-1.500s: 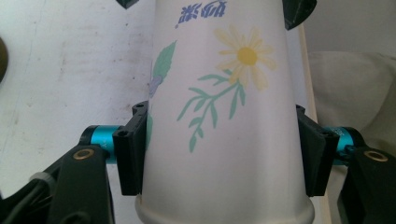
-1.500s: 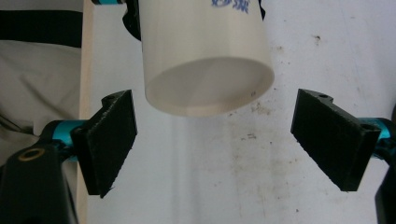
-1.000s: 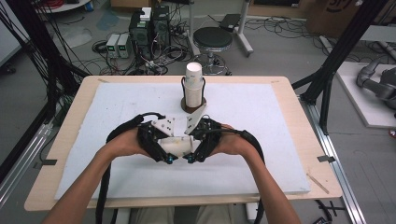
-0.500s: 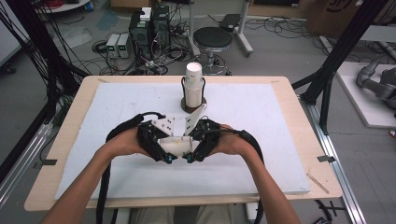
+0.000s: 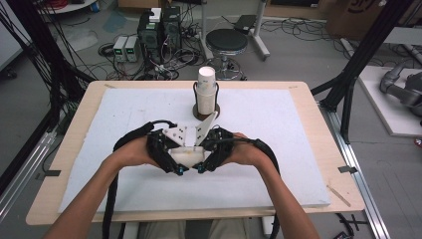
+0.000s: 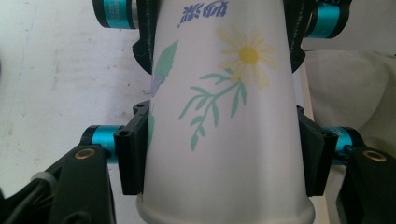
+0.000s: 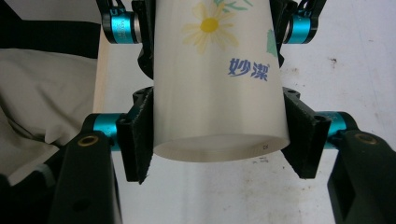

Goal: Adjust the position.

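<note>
A white paper cup (image 5: 186, 155) printed with a yellow flower lies level just above the white board, held between both hands. My left gripper (image 5: 168, 155) is shut on its rim end; its pads (image 6: 133, 149) press both sides of the cup (image 6: 224, 93). From the opposite side my right gripper (image 5: 211, 155) grips the base end. Its jaws have just been closing, and the pads (image 7: 137, 140) now press on the cup (image 7: 215, 93). The other gripper's jaws show farther along the cup in each gripper view.
A stack of white cups (image 5: 206, 89) stands in a brown holder (image 5: 205, 113) at the back middle of the white board (image 5: 298, 149), just beyond the grippers. The board lies on a wooden table (image 5: 323, 124). A stool (image 5: 226, 42) and computers (image 5: 159, 30) stand behind.
The right gripper's jaws have come in against the cup. Both hands and the cup stay where they were.
</note>
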Demonstrator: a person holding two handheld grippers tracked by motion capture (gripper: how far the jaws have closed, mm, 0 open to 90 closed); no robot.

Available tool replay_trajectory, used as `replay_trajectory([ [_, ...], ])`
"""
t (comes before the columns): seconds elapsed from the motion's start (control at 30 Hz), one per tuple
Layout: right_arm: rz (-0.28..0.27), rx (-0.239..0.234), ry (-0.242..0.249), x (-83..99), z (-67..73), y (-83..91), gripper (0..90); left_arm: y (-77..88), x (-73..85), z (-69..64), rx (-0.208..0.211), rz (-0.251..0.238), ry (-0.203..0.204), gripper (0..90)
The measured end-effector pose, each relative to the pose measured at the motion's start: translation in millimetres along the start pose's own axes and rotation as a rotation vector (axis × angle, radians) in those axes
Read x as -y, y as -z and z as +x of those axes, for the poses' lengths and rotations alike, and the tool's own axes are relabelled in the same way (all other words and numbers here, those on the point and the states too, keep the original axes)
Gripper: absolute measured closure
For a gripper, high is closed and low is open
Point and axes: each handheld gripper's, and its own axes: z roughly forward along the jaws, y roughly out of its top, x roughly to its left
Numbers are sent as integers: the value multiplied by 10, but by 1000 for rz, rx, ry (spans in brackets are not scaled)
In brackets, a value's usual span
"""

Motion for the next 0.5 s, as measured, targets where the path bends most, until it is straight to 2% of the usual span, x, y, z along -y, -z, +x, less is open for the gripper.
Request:
replay_trajectory([
  [0.27, -3, -3, 0, 9, -3, 17, 375, 5, -1, -2, 1, -13, 2, 327],
  [0.33, -6, -7, -2, 11, -4, 18, 375, 1, 5, -7, 2, -36, 13, 309],
  [0.4, -2, -4, -3, 10, 2, 20, 375, 9, 9, 10, -15, -45, 12, 230],
  [0.5, -1, -4, -4, 12, 3, 23, 375, 7, 23, 37, -14, -76, 52, 88],
])
